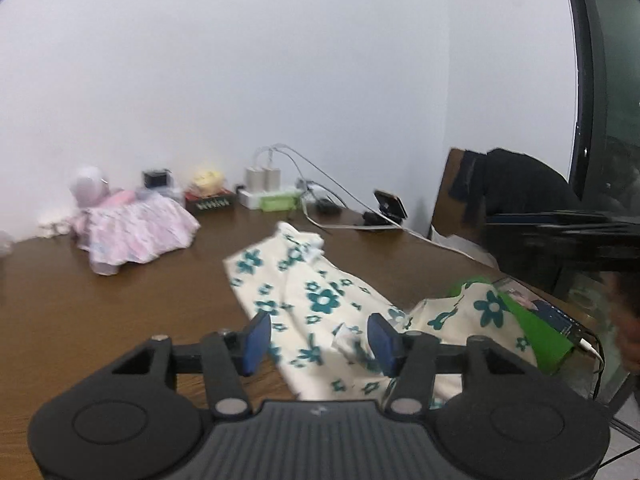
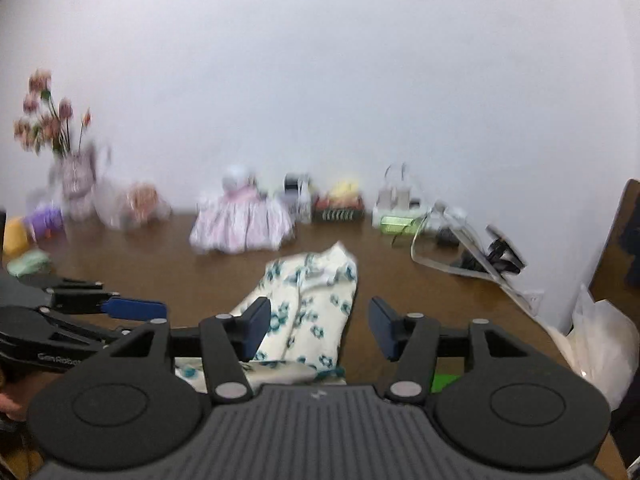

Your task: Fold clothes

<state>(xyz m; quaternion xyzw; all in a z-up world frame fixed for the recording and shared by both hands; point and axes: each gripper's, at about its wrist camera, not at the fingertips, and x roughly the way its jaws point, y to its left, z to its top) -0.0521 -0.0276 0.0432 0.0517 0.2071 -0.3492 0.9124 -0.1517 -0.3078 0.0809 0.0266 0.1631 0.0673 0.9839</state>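
- The left gripper (image 1: pixel 320 338) has its jaws spread, with nothing pinched; the cloth seen between the blue pads (image 1: pixel 256 342) lies on the table beyond and below them.
- The right gripper (image 2: pixel 320 326) likewise has its jaws spread and holds nothing; the same cloth shows through the gap, apart from both pads.
- The garment (image 1: pixel 304 300) is a cream piece printed with teal flowers, stretched out on the brown table (image 1: pixel 120 320) straight ahead of both pairs of jaws, its far end reaching towards the wall.
- To the right of the left jaws, a bunched part with a green lining (image 1: pixel 536 336) hangs over the table's edge.
- In the right wrist view the left gripper (image 2: pixel 132 308) sits just to the left of the right jaws, at about the same level.
- The garment looks light, thin and limp; it would likely sag and wrinkle once lifted, and a single-layer pinch may slip.
- A sound hold seems to be a hem or corner, one in each gripper, pinching through both layers so the fold stays even.
- Further off, beyond the garment, a pink frilled dress (image 1: pixel 136 228) lies near the wall, with chargers and cables (image 1: pixel 272 184) to its right.
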